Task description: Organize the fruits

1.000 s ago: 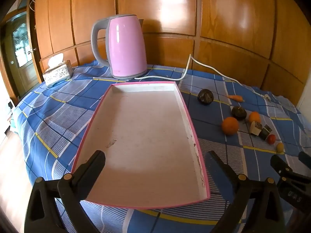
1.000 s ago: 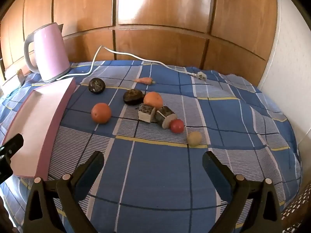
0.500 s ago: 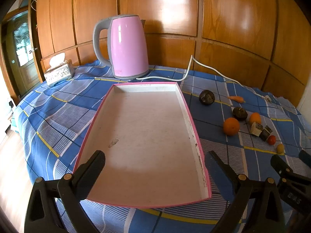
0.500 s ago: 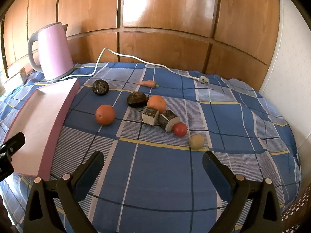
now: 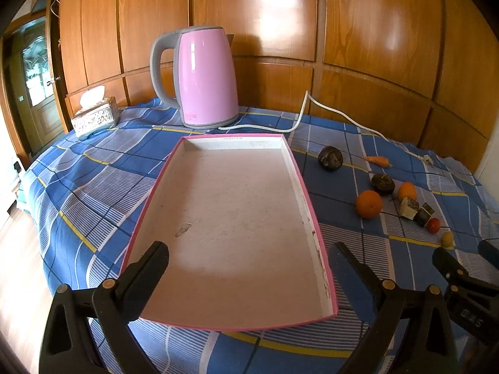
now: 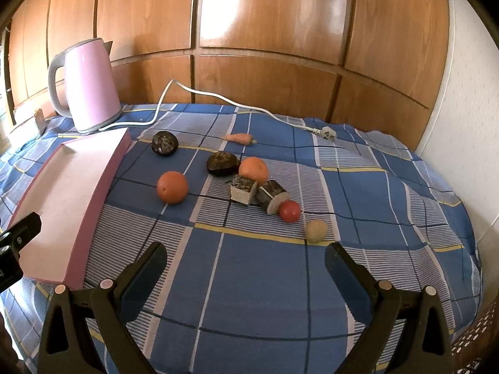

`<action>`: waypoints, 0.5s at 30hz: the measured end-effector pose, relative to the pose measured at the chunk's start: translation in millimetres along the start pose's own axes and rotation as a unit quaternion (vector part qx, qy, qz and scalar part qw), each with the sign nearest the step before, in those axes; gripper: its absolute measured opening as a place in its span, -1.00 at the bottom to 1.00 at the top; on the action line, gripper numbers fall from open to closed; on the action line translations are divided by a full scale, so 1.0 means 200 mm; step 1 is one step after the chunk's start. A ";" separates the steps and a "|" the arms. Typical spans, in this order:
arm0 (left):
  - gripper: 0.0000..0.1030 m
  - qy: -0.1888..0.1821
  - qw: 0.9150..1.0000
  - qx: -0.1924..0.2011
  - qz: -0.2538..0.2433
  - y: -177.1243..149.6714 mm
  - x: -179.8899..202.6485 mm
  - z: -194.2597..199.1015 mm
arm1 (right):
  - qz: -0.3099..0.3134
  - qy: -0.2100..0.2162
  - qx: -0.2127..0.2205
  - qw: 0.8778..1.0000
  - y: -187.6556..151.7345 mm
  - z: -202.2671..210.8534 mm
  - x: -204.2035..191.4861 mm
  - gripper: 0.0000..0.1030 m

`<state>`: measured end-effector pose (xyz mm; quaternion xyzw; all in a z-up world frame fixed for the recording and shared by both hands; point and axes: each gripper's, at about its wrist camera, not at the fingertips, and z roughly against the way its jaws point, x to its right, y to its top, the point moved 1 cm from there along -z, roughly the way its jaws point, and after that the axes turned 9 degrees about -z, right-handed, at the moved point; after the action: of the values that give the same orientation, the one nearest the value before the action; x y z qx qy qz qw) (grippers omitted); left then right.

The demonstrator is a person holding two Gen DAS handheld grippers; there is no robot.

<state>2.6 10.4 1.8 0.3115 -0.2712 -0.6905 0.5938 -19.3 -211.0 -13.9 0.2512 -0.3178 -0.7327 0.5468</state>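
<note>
We are holding the right hand-held gripper [image 6: 244, 260] wide and empty; the orange [image 6: 172, 187] is lying far-left of it, nearer than to the wide left hand-held gripper [image 5: 249, 258] over the tray [image 5: 312, 218].

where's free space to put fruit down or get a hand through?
Whole floor of the pink tray is bare. So is the cloth between the right gripper and the yellowish ball, and right of the plug. Crowded: cluster around the cut blocks, from orange to tomato.
</note>
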 end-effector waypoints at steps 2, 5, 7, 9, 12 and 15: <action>0.99 0.000 1.000 0.001 0.001 0.00 0.00 0.01 | 0.000 0.000 0.001 1.000 0.00 0.00 0.00 0.99; 0.99 0.000 1.000 0.001 0.001 0.00 0.00 0.01 | 0.000 0.000 0.004 1.000 0.00 0.01 0.00 0.99; 0.99 0.000 1.000 0.001 0.001 0.00 0.00 0.01 | 0.000 0.000 0.004 1.000 0.00 0.01 0.00 0.99; 0.99 0.000 1.000 0.002 0.001 0.00 0.00 0.01 | 0.001 0.000 0.005 1.000 0.00 0.01 0.00 0.99; 0.99 0.000 1.000 0.002 0.001 0.00 0.01 0.01 | 0.002 0.000 0.007 1.000 0.00 0.01 0.00 0.99; 0.99 0.000 1.000 0.002 0.001 0.00 0.01 0.01 | 0.002 0.001 0.007 1.000 0.00 0.01 0.00 0.99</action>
<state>0.6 9.1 3.2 0.3123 -0.2733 -0.6894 0.5937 -20.6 -210.1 -12.0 0.2549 -0.3232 -0.7292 0.5467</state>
